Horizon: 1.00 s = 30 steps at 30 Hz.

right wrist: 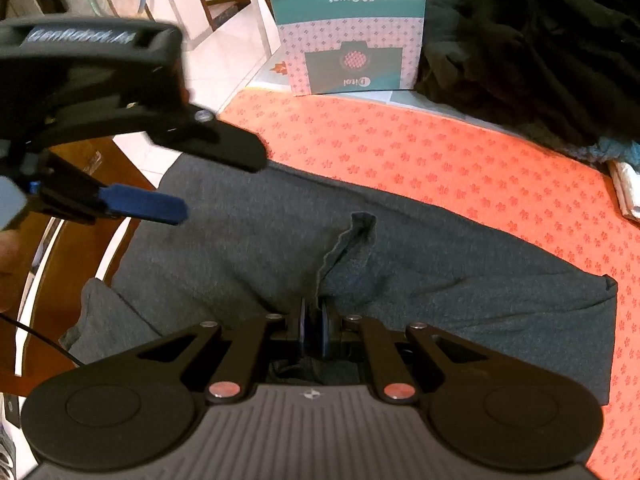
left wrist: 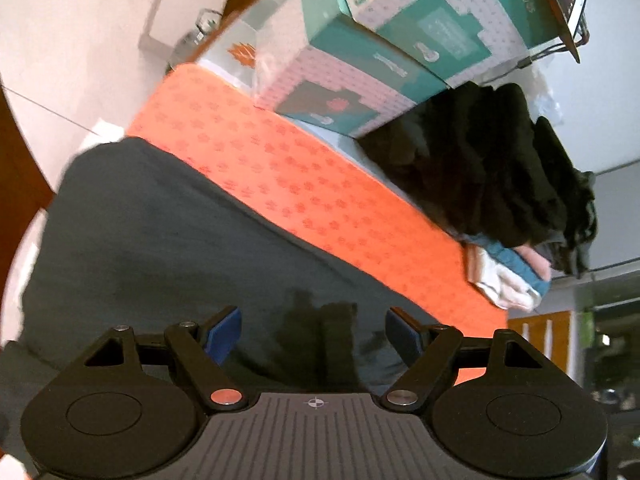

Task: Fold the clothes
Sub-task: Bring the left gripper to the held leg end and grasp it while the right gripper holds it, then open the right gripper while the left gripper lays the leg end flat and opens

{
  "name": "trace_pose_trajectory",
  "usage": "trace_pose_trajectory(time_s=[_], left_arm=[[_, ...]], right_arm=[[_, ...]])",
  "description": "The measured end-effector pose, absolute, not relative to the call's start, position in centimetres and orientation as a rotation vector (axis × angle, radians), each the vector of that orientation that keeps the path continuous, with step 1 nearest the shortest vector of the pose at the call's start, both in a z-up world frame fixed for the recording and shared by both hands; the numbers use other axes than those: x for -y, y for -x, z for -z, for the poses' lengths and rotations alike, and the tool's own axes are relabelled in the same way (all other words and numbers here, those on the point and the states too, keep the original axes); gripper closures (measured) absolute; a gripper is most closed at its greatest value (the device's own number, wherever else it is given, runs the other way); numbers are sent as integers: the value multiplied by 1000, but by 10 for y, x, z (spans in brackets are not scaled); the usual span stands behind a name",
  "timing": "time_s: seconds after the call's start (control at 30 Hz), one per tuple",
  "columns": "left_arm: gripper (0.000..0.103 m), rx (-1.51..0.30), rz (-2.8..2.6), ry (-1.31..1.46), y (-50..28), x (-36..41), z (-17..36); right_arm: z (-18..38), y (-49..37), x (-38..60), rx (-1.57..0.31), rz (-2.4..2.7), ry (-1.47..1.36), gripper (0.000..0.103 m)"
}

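The work surface is a bench covered by an orange floral-print cloth (right wrist: pixel 460 168), with pale floor tiles visible beyond its edge in the upper left of both views. A dark grey garment (right wrist: pixel 248 240) lies spread across the near part of the cloth, filling the centre and lower half of each frame; its left portion hangs over the bench edge.

The right gripper (right wrist: pixel 316 326) sits at the bottom centre of its view. Its jaws are closed to a narrow gap and pinch a raised fold of the grey garment, which stands up as a small peak just above the jaws. This grip probably anchors the fabric so that the other side can be drawn over it.

The left gripper (left wrist: pixel 314 330) has its jaws spread wide with nothing between them; it hovers over the garment, apparently positioned to take a second hold. In the right wrist view it enters from the upper left.

At the far edge, stacked teal-and-white cartons (right wrist: pixel 348 40) and a heap of black clothing (right wrist: pixel 540 40) stay clear of the folding area. Folded light and teal items (left wrist: pixel 508 276) rest beside the heap.
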<state>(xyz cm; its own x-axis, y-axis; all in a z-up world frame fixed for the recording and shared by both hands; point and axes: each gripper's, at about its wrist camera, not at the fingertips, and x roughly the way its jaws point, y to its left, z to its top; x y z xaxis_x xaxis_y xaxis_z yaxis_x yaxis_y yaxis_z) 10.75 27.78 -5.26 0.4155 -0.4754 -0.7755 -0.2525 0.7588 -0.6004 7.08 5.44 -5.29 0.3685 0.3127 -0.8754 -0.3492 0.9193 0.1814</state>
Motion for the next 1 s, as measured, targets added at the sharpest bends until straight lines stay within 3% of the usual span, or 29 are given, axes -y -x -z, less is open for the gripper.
trace_pose_trajectory(time_s=[0.37,0.47,0.5,0.53,0.67,0.73,1.0], left_arm=[[24,-1331,270,616,-130,-227,89],[57,-1343,271,607,-131,-227,98],[87,-1331,275,608,-130,-229,99],[97,-1318,276,604,-130,-232,98],[98,-1240,246,579,-128,-248,89],[98,-1214,230,578,-128,-262,86],[98,-1174,187,580,-133,-326,85]], right_arm=[[45,-62,-68,-1074,-452,68,94],[42,-62,-67,-1074,-452,57,94],[42,-61,-67,-1076,-457,57,94],[41,-61,-68,-1078,-463,58,93],[38,-60,-65,-1094,-481,59,82],[37,-59,-60,-1110,-486,58,66],[44,-50,-28,-1183,-414,64,61]])
